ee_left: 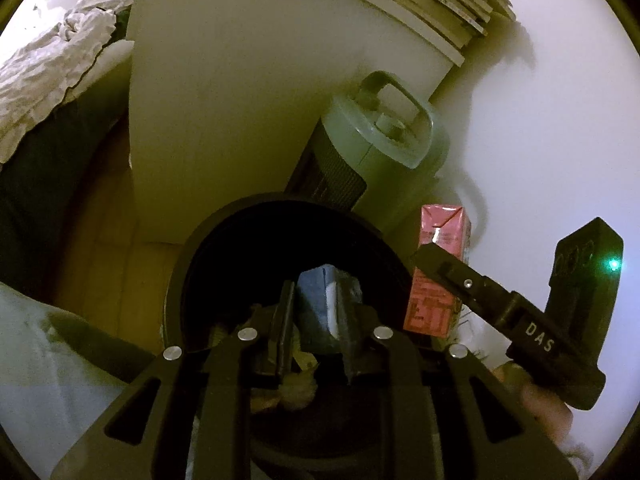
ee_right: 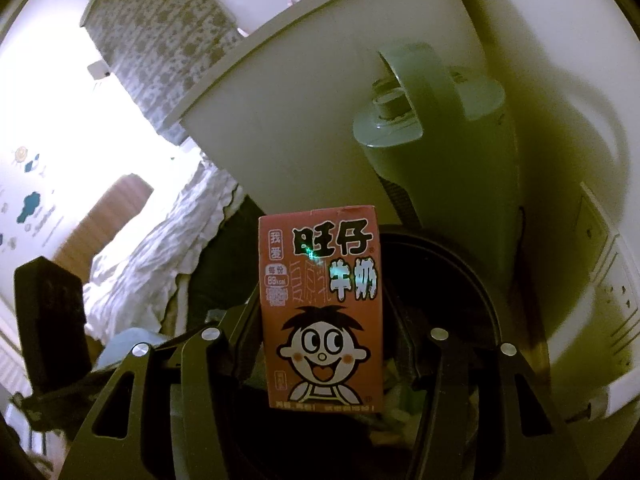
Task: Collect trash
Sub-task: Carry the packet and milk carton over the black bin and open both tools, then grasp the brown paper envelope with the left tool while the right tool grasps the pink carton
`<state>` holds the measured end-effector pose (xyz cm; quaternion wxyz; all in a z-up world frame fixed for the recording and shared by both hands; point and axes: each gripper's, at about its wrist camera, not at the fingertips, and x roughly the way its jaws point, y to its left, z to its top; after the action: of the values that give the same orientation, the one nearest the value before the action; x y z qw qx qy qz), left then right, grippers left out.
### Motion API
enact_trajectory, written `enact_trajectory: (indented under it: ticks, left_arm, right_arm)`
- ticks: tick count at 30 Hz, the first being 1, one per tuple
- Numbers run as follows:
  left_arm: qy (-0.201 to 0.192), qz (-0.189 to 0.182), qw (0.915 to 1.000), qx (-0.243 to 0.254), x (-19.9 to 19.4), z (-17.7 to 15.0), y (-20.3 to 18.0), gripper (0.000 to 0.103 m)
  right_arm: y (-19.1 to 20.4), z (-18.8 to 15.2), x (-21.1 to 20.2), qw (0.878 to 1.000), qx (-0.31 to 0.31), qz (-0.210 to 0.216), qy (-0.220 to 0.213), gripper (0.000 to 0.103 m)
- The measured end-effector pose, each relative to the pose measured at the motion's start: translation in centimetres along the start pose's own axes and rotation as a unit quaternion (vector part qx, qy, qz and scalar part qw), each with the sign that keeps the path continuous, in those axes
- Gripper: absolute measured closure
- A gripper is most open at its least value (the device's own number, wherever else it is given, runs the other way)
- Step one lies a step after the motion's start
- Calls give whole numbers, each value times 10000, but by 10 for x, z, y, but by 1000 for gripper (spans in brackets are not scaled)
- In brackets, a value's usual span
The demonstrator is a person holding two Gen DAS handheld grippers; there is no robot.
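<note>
My left gripper [ee_left: 316,304] is shut on a small blue and white carton [ee_left: 320,300] and holds it over the open mouth of a round black trash bin [ee_left: 188,280]. My right gripper [ee_right: 320,304] is shut on a red milk carton [ee_right: 320,308] with a cartoon face and holds it upright above the black bin's rim [ee_right: 476,280]. The red carton [ee_left: 436,284] and the right gripper also show in the left wrist view at the bin's right edge. Crumpled trash lies inside the bin.
A green cylindrical appliance with a handle [ee_left: 384,140] stands right behind the bin, against a white cabinet [ee_left: 248,100]. A bed with white bedding [ee_right: 160,256] lies to the left. A white wall [ee_left: 560,120] is on the right. The floor is wooden [ee_left: 104,248].
</note>
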<state>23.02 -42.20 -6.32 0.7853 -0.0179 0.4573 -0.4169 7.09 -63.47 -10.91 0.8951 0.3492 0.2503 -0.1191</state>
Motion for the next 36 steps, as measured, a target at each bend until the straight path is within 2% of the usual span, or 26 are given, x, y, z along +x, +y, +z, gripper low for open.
enact_trajectory:
  ticks: [1, 3, 5, 9, 13, 16, 22, 25, 28, 30, 32, 34, 35, 36]
  left_arm:
    - [-1, 16, 10000, 7, 0, 0, 0, 75]
    - [-29, 60, 10000, 17, -1, 0, -2, 46]
    - [-121, 101, 9999, 33, -5, -2, -3, 28]
    - [-179, 86, 9998, 5, -15, -5, -6, 26]
    - [-330, 45, 9994, -113, -39, -9, -8, 20]
    - [-473, 19, 9986, -218, -69, -15, -9, 19]
    - [-966, 88, 9950, -229, -166, -47, -1, 14]
    - [-1152, 476, 9920, -176, -213, -74, 13, 10]
    - [-1186, 1322, 9840, -107, -261, -115, 38, 10]
    - [-1065, 1720, 9793, -107, -279, -137, 53, 10]
    - [-813, 1896, 9784, -131, -292, -162, 73, 10]
    - [-539, 2098, 9762, -75, -296, -185, 88, 10]
    - [-400, 2190, 9749, 13, -295, -192, 93, 10]
    - [-283, 2240, 9741, 103, -293, -198, 96, 10]
  right_arm:
    - [0, 0, 1, 10000, 12, -3, 8, 41]
    - [-1, 2, 1, 10000, 50, -6, -47, 36]
    - [-2, 3, 0, 9999, 60, -2, -97, 32]
    - [-2, 2, 1, 9998, 128, -39, -119, 30]
    - [-1, -1, 2, 9998, 156, -69, -112, 30]
    - [1, -3, 6, 9999, 103, -84, -55, 30]
    - [20, -8, 9, 9996, -263, 2, 30, 30]
    - [40, -18, 8, 9977, -633, 223, 89, 30]
    - [62, -29, 3, 9933, -1015, 530, 167, 30]
    - [81, -42, -3, 9859, -1313, 988, 317, 30]
    - [102, -57, -8, 9749, -1569, 1473, 577, 30]
    - [127, -73, -14, 9603, -1871, 1870, 882, 24]
    - [148, -87, -21, 9470, -2130, 2159, 1064, 23]
    - [160, -94, -25, 9390, -2277, 2305, 1157, 20]
